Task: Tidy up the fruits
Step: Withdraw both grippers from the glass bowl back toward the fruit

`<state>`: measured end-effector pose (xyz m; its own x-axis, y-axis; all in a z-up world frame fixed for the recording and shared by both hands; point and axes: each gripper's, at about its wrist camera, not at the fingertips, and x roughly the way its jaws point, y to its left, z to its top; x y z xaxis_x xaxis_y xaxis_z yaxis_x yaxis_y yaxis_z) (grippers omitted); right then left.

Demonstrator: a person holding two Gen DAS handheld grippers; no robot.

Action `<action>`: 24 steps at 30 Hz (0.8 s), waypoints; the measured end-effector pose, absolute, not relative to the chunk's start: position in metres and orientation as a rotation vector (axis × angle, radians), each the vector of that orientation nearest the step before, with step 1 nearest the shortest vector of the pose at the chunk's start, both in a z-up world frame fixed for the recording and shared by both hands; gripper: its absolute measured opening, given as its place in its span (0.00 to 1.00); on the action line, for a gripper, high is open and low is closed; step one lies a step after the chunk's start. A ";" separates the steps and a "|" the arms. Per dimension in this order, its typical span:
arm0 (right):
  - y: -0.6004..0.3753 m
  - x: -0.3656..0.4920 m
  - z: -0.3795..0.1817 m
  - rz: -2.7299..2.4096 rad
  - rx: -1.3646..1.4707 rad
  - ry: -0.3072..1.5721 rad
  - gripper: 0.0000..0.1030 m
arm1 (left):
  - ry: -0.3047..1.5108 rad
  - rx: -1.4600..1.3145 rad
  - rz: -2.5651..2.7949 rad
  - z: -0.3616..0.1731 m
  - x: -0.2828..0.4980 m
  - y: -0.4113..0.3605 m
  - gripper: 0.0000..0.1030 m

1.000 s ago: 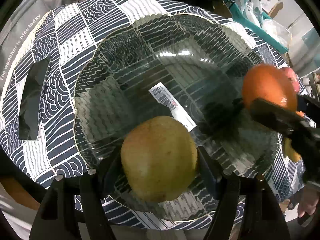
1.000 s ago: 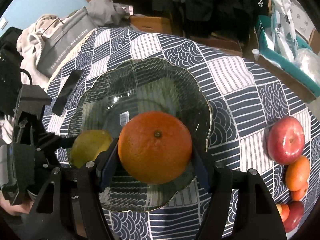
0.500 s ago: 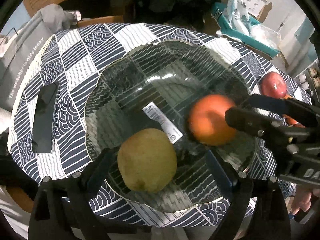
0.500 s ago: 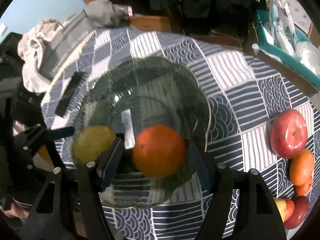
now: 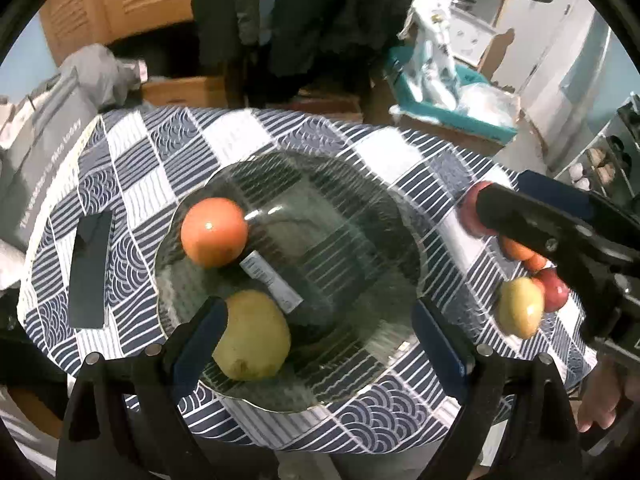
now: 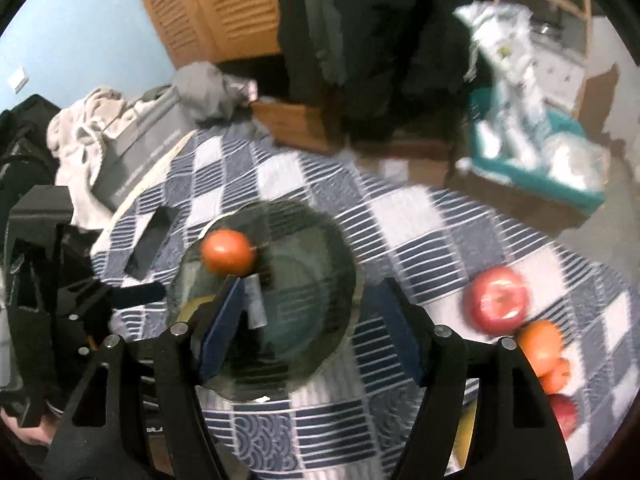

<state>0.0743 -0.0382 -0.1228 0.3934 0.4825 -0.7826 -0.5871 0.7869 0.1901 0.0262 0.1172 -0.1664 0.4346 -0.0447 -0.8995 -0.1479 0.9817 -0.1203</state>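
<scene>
A clear glass plate [image 5: 360,248] lies on the patterned tablecloth. On it rest an orange [image 5: 214,232] at the far left and a yellow-green fruit [image 5: 252,336] near the front. My left gripper [image 5: 320,332] hovers open above the plate's front; the yellow-green fruit lies just inside its left finger, untouched. My right gripper [image 6: 312,328] also hangs open over the plate [image 6: 320,248], with nothing between its fingers. In the blurred right wrist view, the orange [image 6: 228,252] shows beyond the left finger, which mostly hides the yellow-green fruit [image 6: 192,308].
Loose fruit lies right of the plate: a red apple [image 6: 498,300], an orange [image 6: 542,344], a yellow apple [image 5: 520,308] and another red apple [image 5: 556,288]. A dark flat phone [image 5: 90,264] lies left of the plate. A grey bag [image 5: 44,160] sits off the table's left edge.
Both grippers let go of their fruit and rose. The orange dropped onto the plate and rolled to its far left. The yellow-green fruit stayed at the plate's front.
</scene>
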 end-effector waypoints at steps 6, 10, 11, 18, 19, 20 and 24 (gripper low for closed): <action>-0.065 0.066 -0.093 0.614 -0.107 0.854 0.69 | 1.047 -0.186 0.046 -0.140 0.023 0.105 0.91; -0.084 0.060 -0.078 0.579 -0.102 0.811 0.69 | 1.003 -0.189 0.030 -0.122 0.020 0.098 0.91; -0.089 0.058 -0.075 0.572 -0.098 0.802 0.69 | 0.991 -0.185 0.029 -0.118 0.019 0.096 0.91; -0.118 0.050 -0.057 0.521 -0.090 0.758 0.70 | 0.932 -0.180 0.006 -0.095 0.017 0.081 0.91; -0.122 0.048 -0.054 0.511 -0.092 0.750 0.71 | 0.923 -0.174 0.007 -0.092 0.017 0.079 0.91; -0.127 0.047 -0.051 0.499 -0.093 0.741 0.71 | 0.914 -0.166 0.007 -0.089 0.017 0.076 0.91; -0.150 0.042 -0.042 0.468 -0.079 0.722 0.71 | 0.897 -0.147 -0.012 -0.082 0.019 0.062 0.91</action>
<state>0.0423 -0.1495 -0.0425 0.6519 0.3853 -0.6531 -0.4390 0.8940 0.0892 0.0186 0.0623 -0.0818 0.6248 -0.0719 -0.7774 -0.0512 0.9898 -0.1327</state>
